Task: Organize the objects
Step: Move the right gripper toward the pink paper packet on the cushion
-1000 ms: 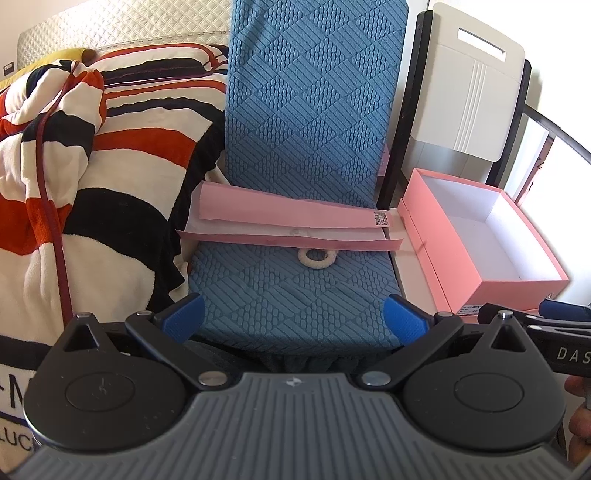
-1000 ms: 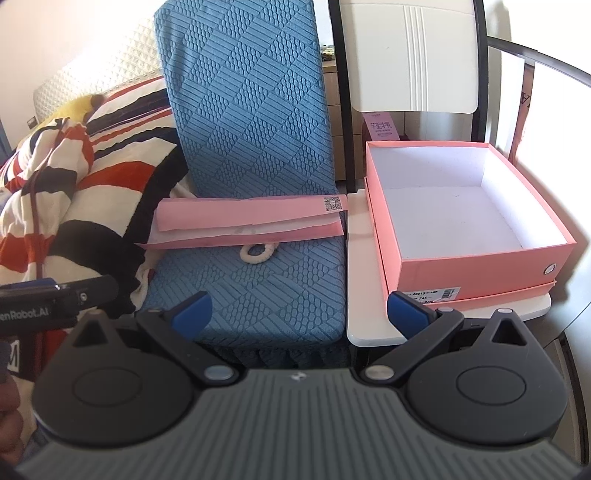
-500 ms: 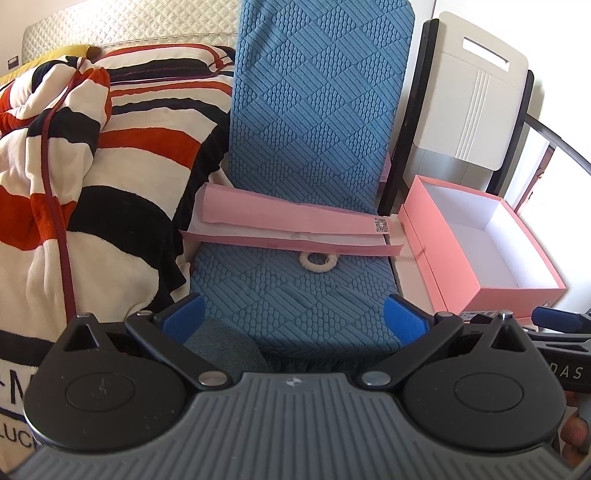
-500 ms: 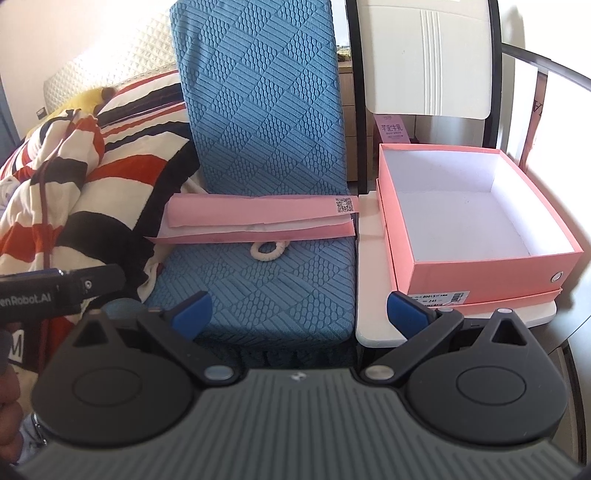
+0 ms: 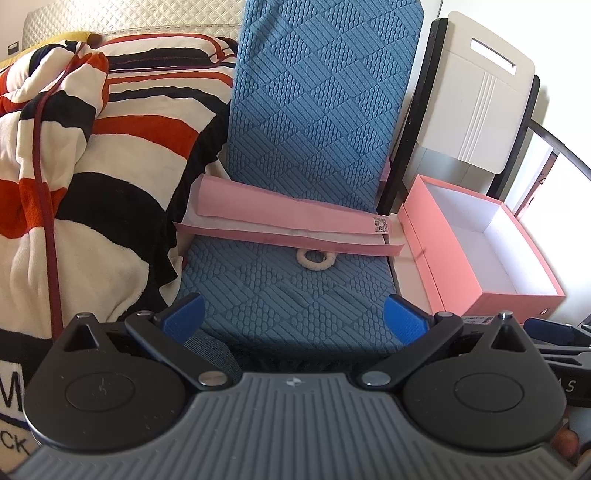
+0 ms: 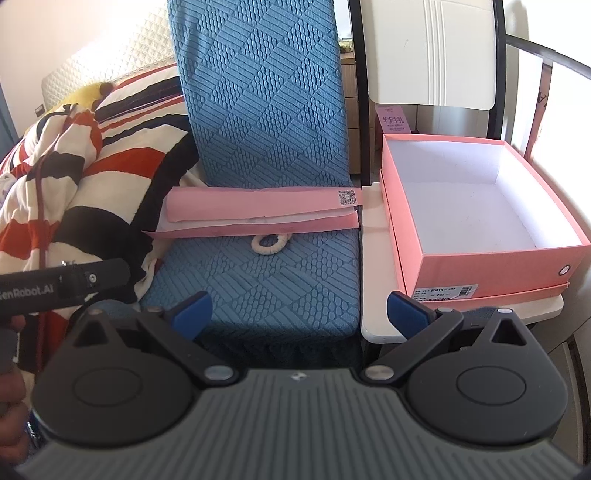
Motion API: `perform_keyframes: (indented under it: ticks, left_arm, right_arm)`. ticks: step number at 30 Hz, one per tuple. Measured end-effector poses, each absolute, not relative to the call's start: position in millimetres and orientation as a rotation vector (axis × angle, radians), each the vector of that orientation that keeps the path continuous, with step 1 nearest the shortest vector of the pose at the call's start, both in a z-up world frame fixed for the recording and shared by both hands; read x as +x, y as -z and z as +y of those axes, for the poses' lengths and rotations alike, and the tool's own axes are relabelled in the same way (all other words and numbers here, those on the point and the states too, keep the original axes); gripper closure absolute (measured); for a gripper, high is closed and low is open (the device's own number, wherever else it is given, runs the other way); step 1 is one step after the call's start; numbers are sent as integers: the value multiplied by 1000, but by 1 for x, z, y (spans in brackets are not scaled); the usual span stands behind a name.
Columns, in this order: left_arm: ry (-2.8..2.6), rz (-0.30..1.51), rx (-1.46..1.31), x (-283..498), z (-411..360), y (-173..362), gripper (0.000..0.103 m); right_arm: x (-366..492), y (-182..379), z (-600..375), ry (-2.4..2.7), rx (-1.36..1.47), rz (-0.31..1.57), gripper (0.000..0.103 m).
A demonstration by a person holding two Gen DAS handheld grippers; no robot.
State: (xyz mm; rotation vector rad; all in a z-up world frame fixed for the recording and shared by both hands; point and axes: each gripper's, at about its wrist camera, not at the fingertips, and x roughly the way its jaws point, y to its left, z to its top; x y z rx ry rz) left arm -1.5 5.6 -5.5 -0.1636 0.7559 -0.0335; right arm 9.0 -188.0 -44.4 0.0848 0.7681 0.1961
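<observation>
Quilted blue cushion (image 5: 295, 280) bears a fuzzy cream ring (image 5: 316, 255) (both tongs (image 5: 293, 317) (image 6: 299, 312) gape wide, empty).

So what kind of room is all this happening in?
Most likely a bedroom at home. A striped fleece blanket lies heaped against a quilted headboard, with a blue padded floor chair beside it and an open pink shoebox on a small white table.
</observation>
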Motion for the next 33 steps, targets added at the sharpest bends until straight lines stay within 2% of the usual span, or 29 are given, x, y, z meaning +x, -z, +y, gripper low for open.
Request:
perform_keyframes:
  ticks: [11,33]
  left_arm:
    - [5,741,-176,35,1,18,0]
    - [12,846,-208,148,26,111,0]
  right_arm:
    - [32,62,-187,-159,115,766,0]
    - [133,110,-181,-149,206,754,3]
